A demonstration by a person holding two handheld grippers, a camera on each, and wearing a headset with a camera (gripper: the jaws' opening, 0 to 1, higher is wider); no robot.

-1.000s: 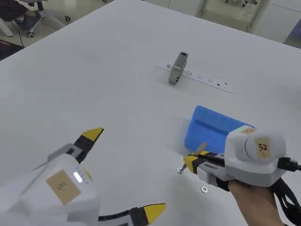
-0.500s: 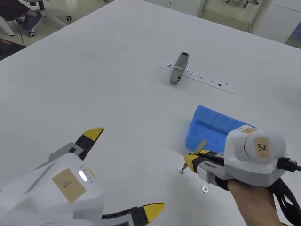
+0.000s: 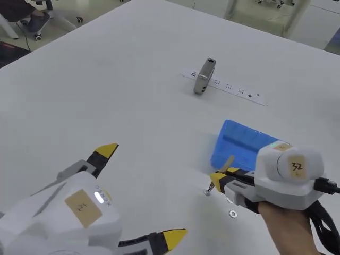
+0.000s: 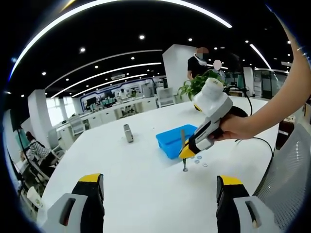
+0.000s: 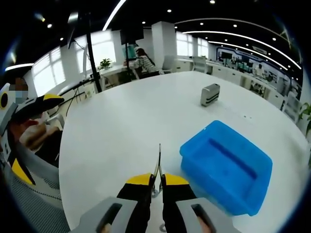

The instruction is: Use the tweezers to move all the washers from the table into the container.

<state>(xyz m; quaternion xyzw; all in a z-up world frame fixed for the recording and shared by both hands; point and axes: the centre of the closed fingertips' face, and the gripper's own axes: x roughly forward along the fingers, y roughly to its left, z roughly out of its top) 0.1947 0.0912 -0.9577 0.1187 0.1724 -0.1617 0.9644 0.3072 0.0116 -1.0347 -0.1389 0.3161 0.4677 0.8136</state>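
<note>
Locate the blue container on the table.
In the head view the blue container sits right of centre on the white table, just beyond the right tool holding the tweezers.

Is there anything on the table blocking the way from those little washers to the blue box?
Nothing visible. Bare table lies between the washers and the blue container; the right gripper, shut on the tweezers, hangs above that stretch.

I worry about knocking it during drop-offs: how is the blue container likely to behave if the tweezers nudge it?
The blue container is low and wide, so it probably will not tip. It looks like thin plastic and sits on a smooth white table, so a nudge from the tweezers would likely make it slide rather than stay put.
</note>
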